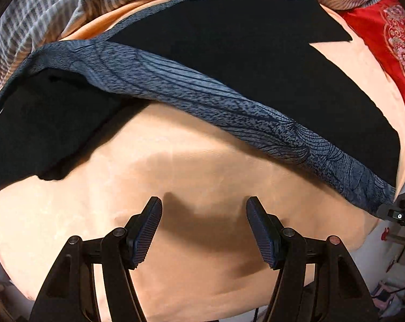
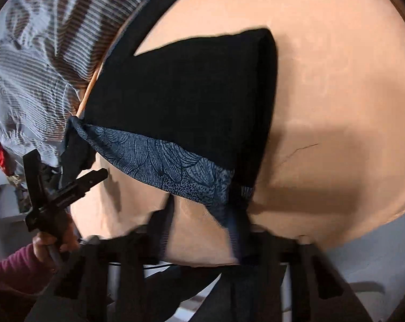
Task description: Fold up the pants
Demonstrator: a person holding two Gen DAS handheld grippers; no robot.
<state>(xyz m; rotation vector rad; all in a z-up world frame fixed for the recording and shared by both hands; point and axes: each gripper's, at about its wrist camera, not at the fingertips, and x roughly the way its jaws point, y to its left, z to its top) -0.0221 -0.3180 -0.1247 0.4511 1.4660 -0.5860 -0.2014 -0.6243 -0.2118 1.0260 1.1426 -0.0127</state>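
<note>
The black pants (image 1: pixel 229 53) lie on the peach bed sheet (image 1: pixel 189 177), with a blue patterned waistband (image 1: pixel 202 99) running across them. My left gripper (image 1: pixel 204 209) is open and empty over bare sheet, a short way in front of the waistband. In the right wrist view the pants (image 2: pixel 181 94) lie folded, the waistband (image 2: pixel 175 169) toward me. My right gripper (image 2: pixel 205 212) is blurred; its jaws stand apart, and the right finger touches the waistband corner. The left gripper (image 2: pixel 95 175) shows at the left in the person's hand.
A grey striped quilt (image 1: pixel 68 8) is bunched along the far side of the bed; it also shows in the right wrist view (image 2: pixel 41 67). A red embroidered pillow (image 1: pixel 390 40) lies at the far right. The bed edge (image 2: pixel 363 230) is near the right gripper.
</note>
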